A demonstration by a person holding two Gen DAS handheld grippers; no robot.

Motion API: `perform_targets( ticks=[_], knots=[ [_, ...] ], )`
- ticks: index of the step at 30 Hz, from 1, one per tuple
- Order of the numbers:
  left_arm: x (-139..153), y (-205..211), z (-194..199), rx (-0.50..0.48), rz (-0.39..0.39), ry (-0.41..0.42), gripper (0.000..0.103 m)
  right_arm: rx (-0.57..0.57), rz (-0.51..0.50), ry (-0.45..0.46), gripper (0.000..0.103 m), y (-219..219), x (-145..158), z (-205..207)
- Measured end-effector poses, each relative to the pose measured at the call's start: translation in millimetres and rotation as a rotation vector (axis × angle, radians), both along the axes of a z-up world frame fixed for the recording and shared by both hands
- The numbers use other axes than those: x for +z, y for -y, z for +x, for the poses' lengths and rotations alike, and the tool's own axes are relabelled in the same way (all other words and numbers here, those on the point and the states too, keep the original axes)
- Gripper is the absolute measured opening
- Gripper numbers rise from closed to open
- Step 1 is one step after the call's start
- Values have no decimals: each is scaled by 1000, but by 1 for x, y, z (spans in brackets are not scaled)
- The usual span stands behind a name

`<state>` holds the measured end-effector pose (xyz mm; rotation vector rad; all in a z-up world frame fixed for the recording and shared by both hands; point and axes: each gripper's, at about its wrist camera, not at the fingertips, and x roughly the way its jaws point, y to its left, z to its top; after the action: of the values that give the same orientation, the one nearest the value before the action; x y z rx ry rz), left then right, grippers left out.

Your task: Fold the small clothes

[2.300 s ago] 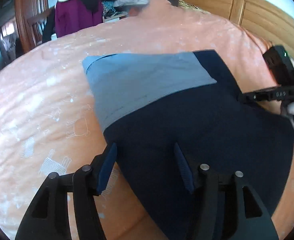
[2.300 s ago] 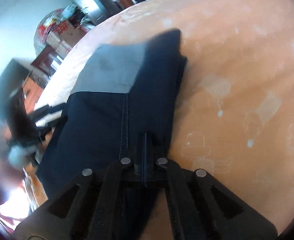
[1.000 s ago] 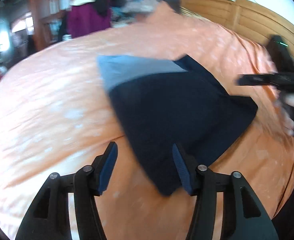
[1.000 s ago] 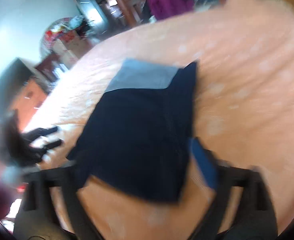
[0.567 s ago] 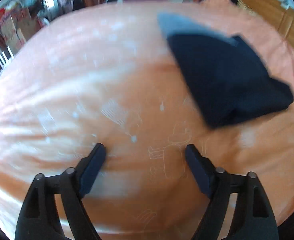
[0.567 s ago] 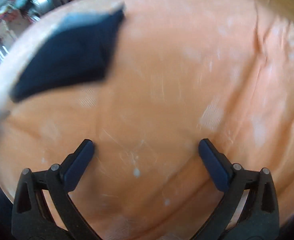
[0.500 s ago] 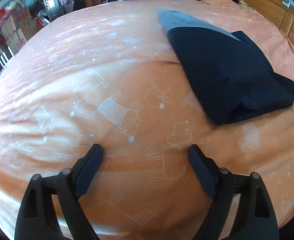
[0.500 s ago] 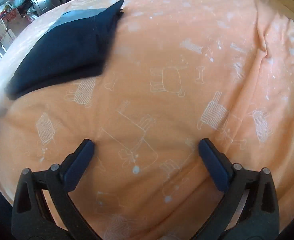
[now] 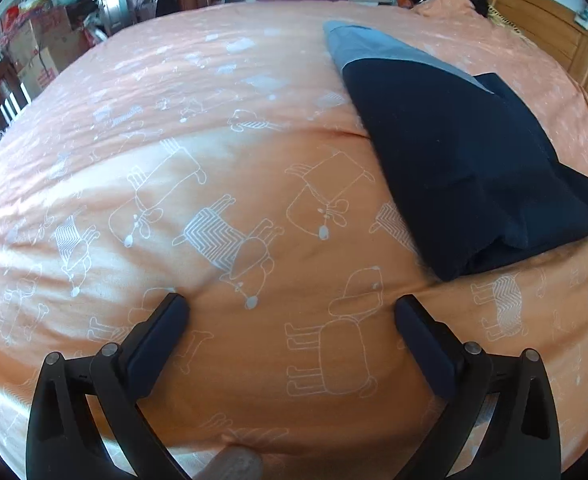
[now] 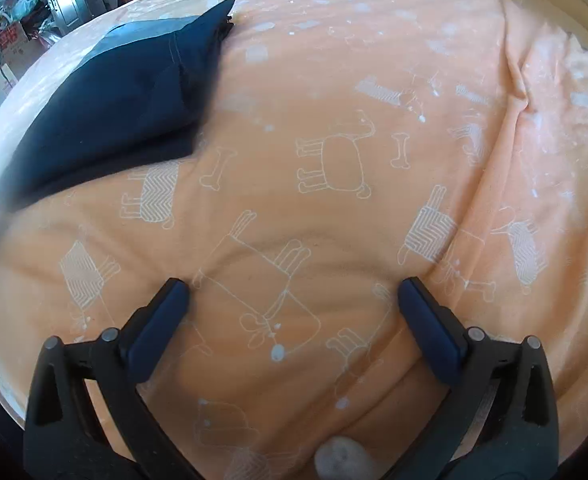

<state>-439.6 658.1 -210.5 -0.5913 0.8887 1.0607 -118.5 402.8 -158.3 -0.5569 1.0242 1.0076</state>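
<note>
orange dog-print duvet covers the bed; nearest, the left gripper and right gripper rest on it, fingers spread and empty. beyond them lies the folded navy garment with its grey band farthest away.

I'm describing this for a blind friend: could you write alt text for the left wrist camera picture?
A folded navy garment with a grey band lies on an orange bedspread printed with white cartoon dogs, at the upper right. In the foreground the left claw is open and empty over bare bedspread, apart from the garment; a wooden headboard and cluttered room edge the background.
</note>
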Motion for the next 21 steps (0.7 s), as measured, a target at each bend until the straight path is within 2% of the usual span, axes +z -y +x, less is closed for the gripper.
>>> perform_targets(
  ticks=[9, 21],
  knots=[
    [-2, 2, -3, 3, 32, 17, 103, 1, 13, -1, 103, -1, -1, 2],
    [-3, 1, -2, 8, 37, 31, 103, -12, 28, 0, 103, -1, -2, 3]
  ],
)
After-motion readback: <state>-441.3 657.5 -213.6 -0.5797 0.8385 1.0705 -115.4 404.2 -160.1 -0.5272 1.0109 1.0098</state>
